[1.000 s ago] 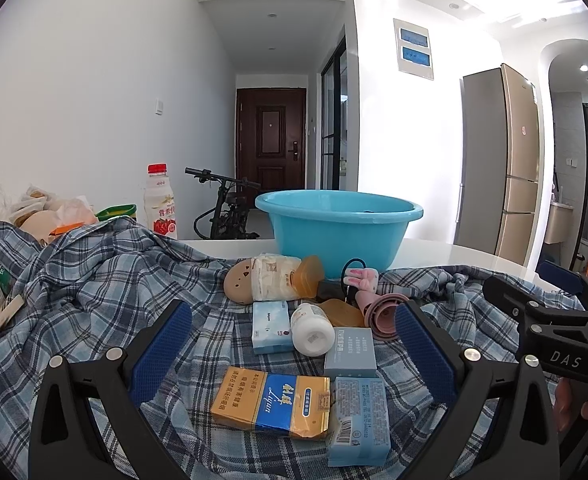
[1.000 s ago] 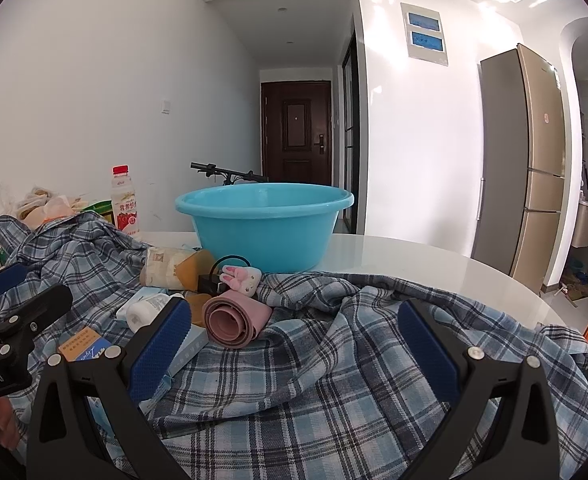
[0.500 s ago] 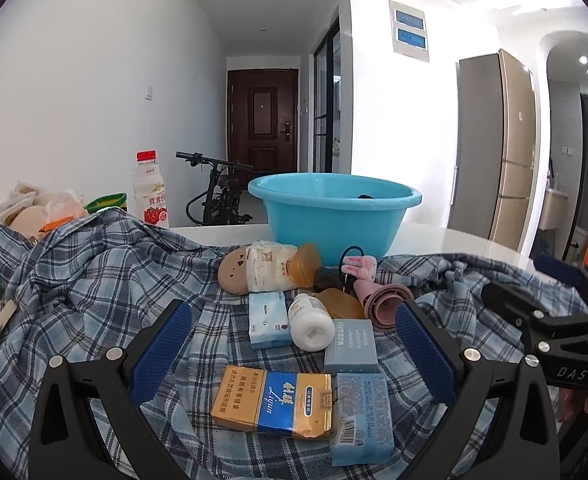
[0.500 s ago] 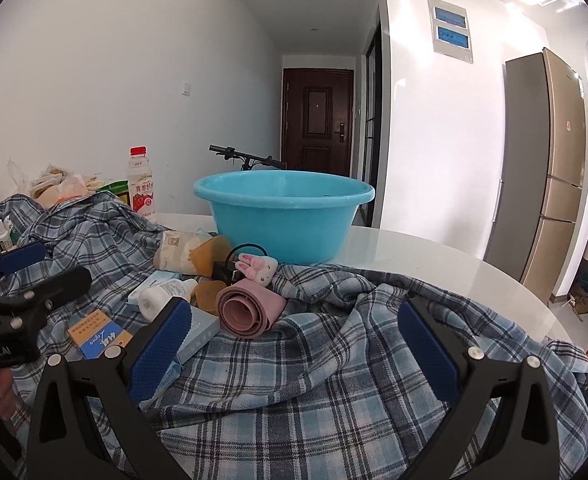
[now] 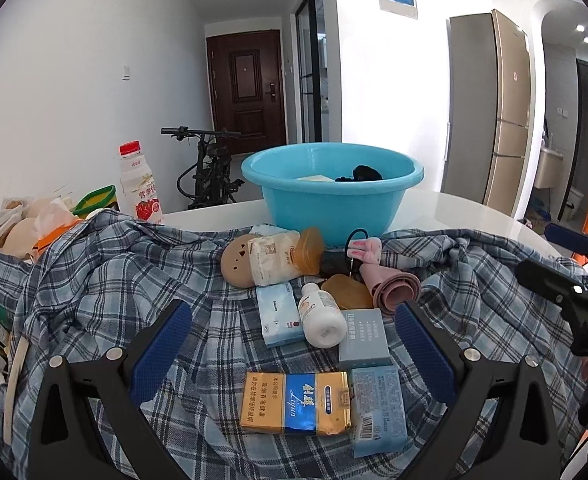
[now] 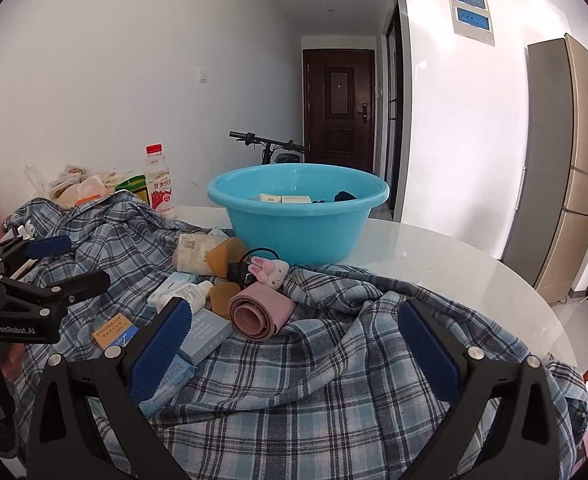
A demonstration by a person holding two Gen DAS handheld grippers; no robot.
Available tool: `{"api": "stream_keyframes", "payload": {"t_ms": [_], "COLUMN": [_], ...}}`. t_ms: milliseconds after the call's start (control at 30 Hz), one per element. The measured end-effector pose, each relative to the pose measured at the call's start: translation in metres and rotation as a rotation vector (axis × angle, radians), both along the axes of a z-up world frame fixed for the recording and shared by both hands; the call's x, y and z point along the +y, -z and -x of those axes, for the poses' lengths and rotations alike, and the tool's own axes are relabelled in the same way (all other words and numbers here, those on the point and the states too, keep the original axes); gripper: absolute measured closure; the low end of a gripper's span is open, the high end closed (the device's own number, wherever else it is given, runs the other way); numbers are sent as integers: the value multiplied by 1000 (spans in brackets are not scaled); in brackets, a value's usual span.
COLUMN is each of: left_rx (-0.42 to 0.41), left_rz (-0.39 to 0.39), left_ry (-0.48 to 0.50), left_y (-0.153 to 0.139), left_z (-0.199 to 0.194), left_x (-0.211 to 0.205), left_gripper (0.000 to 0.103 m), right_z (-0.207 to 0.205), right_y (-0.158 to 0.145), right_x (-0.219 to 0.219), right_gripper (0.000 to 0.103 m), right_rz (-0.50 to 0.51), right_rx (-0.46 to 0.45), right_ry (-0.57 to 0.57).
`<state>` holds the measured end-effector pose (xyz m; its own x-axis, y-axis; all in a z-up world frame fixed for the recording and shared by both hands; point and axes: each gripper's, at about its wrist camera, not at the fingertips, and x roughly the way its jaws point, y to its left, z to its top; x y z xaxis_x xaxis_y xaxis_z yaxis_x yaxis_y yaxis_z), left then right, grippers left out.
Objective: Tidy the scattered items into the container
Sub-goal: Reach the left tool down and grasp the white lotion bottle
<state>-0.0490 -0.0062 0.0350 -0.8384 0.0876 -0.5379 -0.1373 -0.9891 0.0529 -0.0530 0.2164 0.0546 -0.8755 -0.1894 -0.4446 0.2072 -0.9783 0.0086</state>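
Left gripper (image 5: 294,352): jaws spread wide, nothing held. Between the blue pads (image 5: 161,344) lie the scattered items on a plaid cloth (image 5: 105,280). Nearest, low between the jaws, a gold-and-blue carton (image 5: 296,404) with a pale blue packet (image 5: 378,408) touching its right side. Further ahead, a grey-blue box (image 5: 364,338), a white bottle (image 5: 322,316) on its side, and a light blue tissue pack (image 5: 277,314) left of the bottle. Beyond those, a rolled pink mat (image 5: 394,290), a pink bunny charm (image 5: 364,250) and a paper-wrapped tan bottle (image 5: 273,260). Straight ahead past the heap, the turquoise basin (image 5: 330,204) stands on the white table (image 5: 474,216), already containing pale boxes and a dark item.

Right gripper (image 6: 294,352): jaws also wide, empty, over bare cloth. The mat sits just ahead-left of its left pad; the basin is ahead, slightly left. A red-capped drink bottle (image 6: 158,184) stands far left.
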Motion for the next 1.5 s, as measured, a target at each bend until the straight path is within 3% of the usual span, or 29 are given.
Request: {"api": "stream_keyframes", "payload": {"t_ms": [300, 600, 900, 1133, 1500], "left_rx": [-106, -212, -298, -349, -453], "left_rz": [73, 66, 25, 85, 16], "left_ry": [99, 127, 152, 238, 255], "left_y": [-5, -10, 8, 29, 58], "left_z": [31, 66, 82, 82, 110], "left_x": [5, -4, -14, 10, 19], "left_gripper": [0, 0, 0, 0, 0], "right_z": [29, 56, 67, 71, 66], "right_y": [-7, -12, -4, 13, 29], "right_x": [18, 19, 10, 6, 14], "right_gripper": [0, 0, 0, 0, 0], "right_rz": [34, 7, -42, -58, -50], "right_rx": [-120, -209, -241, -293, -324], "right_ry": [-59, -113, -99, -105, -85]}}
